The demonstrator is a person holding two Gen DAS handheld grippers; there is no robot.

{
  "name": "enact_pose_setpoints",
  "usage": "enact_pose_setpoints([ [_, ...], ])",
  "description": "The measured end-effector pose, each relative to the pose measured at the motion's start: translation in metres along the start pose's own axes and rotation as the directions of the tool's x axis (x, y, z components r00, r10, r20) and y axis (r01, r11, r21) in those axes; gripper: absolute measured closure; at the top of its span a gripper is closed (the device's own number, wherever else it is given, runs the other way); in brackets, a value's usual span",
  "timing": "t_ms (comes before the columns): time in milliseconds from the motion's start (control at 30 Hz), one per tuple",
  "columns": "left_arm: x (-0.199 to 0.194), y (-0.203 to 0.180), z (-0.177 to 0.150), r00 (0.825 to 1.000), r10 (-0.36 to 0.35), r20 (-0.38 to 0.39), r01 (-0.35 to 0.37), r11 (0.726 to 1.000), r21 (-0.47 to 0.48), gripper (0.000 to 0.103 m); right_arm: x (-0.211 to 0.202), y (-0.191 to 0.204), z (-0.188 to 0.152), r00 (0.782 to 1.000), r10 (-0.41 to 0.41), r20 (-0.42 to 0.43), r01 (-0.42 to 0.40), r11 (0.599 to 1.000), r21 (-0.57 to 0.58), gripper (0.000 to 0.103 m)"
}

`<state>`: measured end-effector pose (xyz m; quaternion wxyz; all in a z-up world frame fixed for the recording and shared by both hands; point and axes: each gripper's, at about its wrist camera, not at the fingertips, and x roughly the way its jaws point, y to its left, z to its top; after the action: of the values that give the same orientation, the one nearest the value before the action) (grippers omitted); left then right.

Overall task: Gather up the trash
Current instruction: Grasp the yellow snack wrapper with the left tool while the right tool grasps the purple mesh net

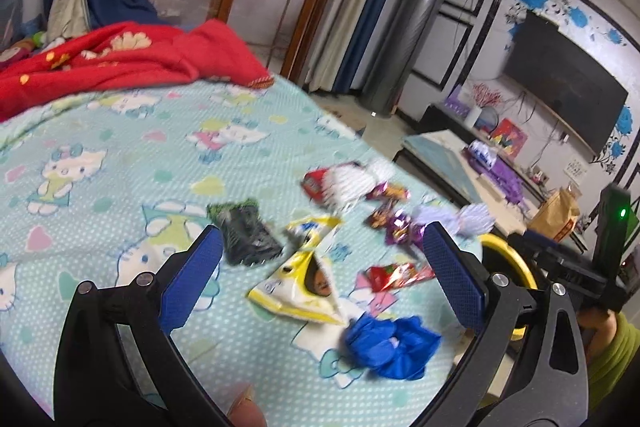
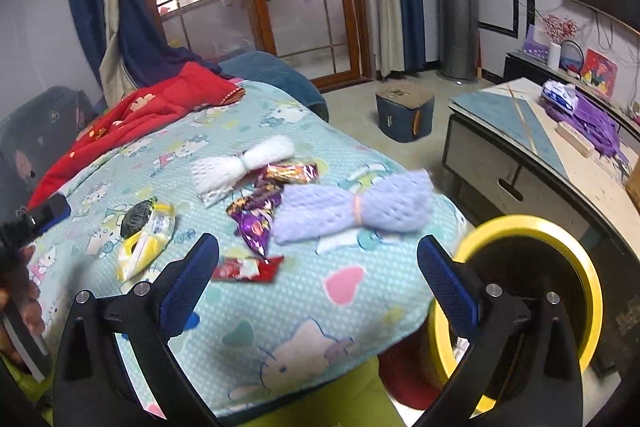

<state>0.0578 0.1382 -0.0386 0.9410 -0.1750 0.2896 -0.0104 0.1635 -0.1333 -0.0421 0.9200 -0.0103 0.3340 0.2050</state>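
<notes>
Left wrist view is smearing: the far wrappers near the white foam net [image 1: 352,183] are blurring together, labels unreadable. The lavender foam net [image 1: 460,219] is getting cut by my left gripper's [image 1: 322,255] right finger. A thumb tip is intruding at the bottom edge.

Left gripper is sitting wide open, holding nothing, over the yellow snack bag [image 1: 304,279], with the black wrapper [image 1: 248,235] just beside its left finger, the blue crumpled wrapper [image 1: 388,347] and red wrapper [image 1: 396,275] closer to the right finger.

Right gripper [image 2: 318,259] is also gaping wide, empty, above the bed [image 2: 352,311] near its corner. Red wrapper [image 2: 248,269] is lying just beside its left finger; purple wrapper [image 2: 256,223] and lavender foam net [image 2: 356,211] are lying beyond.

Yellow-rimmed bin [image 2: 532,291] is standing just off the bed's corner, partly hidden behind the right finger; its base I can't make out.

Room: trash is clustering toward the bed's edge; bedsheet toward the red blanket [image 1: 120,63] is lying bare. Coffee table [image 2: 516,131] is standing near the bin.
</notes>
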Motion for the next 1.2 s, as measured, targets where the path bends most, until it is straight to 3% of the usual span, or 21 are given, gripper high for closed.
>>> enact_pose_setpoints([
  [333, 0.039, -0.014, -0.025, 0.99, 0.03, -0.137, -0.015, 0.995, 0.103, 0.011, 0.03, -0.018, 0.015, 0.998, -0.069, 0.008, 0.069, 0.997, 0.03, 0.006],
  [600, 0.064, -0.017, -0.033, 0.976, 0.073, -0.205, -0.05, 0.992, 0.115, 0.014, 0.046, -0.058, 0.019, 0.993, -0.114, -0.001, 0.113, 0.986, 0.124, 0.006],
  [800, 0.072, -0.01, -0.038, 0.966, 0.107, -0.235, -0.085, 0.991, 0.101, 0.021, 0.058, -0.077, 0.012, 0.995, -0.099, -0.016, 0.101, 0.979, 0.179, 0.008],
  [1000, 0.073, -0.008, -0.038, 0.965, 0.115, -0.236, -0.096, 0.991, 0.092, 0.029, 0.068, -0.086, 0.004, 0.997, -0.063, -0.053, 0.072, 0.981, 0.183, 0.043],
  [1067, 0.072, -0.006, -0.038, 0.965, 0.116, -0.235, -0.098, 0.991, 0.087, 0.032, 0.069, -0.086, 0.001, 0.997, -0.052, -0.065, 0.063, 0.983, 0.172, 0.065],
  [1200, 0.071, -0.002, -0.037, 0.965, 0.12, -0.232, -0.104, 0.992, 0.077, 0.048, 0.064, -0.082, -0.003, 0.997, -0.039, -0.064, 0.048, 0.989, 0.138, 0.079],
])
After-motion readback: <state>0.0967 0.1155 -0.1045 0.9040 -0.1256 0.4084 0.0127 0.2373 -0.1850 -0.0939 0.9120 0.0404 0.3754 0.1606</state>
